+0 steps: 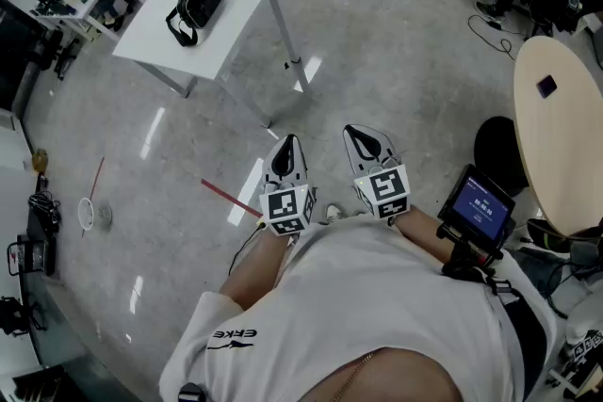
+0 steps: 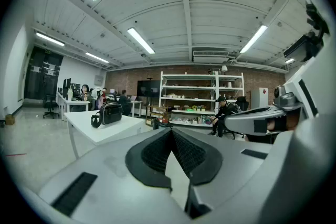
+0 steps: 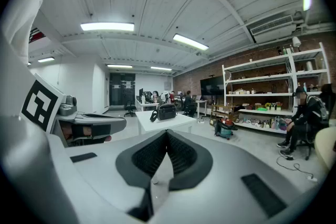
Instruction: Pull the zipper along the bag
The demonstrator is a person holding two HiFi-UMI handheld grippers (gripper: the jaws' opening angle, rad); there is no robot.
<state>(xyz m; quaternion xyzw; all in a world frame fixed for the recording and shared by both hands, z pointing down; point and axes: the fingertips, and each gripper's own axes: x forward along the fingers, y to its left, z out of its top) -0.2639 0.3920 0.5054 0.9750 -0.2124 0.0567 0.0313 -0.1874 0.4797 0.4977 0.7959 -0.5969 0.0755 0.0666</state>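
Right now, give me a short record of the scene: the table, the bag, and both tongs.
table: white, across the floor from the person
bag: black, on the table, details too small to tell
left tongs: shut, empty, nowhere near the bag
right tongs: shut, empty, nowhere near the bag
task: not begun

bag (image 1: 198, 0) detail too small, round table (image 1: 565, 155) cropped

I log bright, even light from ceiling strips (image 2: 140, 40); glare streaks on the floor (image 1: 151, 132); fisheye bending, black corners.
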